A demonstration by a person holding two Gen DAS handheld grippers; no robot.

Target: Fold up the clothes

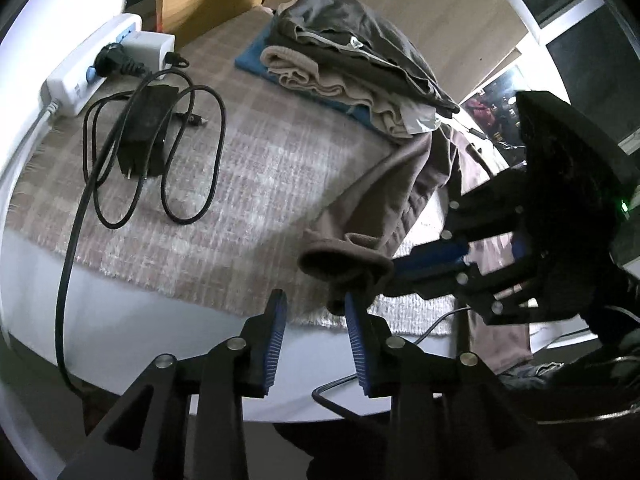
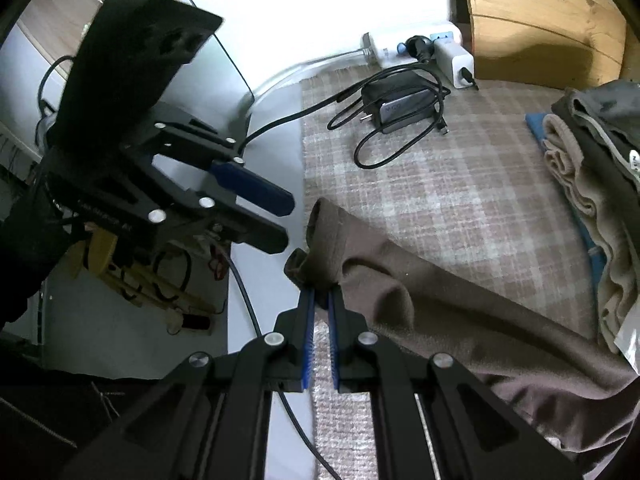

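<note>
On the checked mat (image 2: 460,208), the right gripper (image 2: 320,300) pinches the brown cloth (image 2: 460,300); the left gripper (image 1: 316,308), at nine o'clock, is parted, empty.

Power strip (image 1: 92,60), black charger (image 1: 146,128), plaid mat (image 1: 248,184)

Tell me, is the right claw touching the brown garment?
Touching. The right wrist view shows the right claw pinched shut on the brown garment, its cuff bunched between the blue pads.

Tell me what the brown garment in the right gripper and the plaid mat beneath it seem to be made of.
Brown garment: probably fleece or brushed knit, matte and fuzzy, with soft rounded folds. Plaid mat: looks like a woven textile with visible crossing threads and a frayed edge; the fibre can't be told.
</note>
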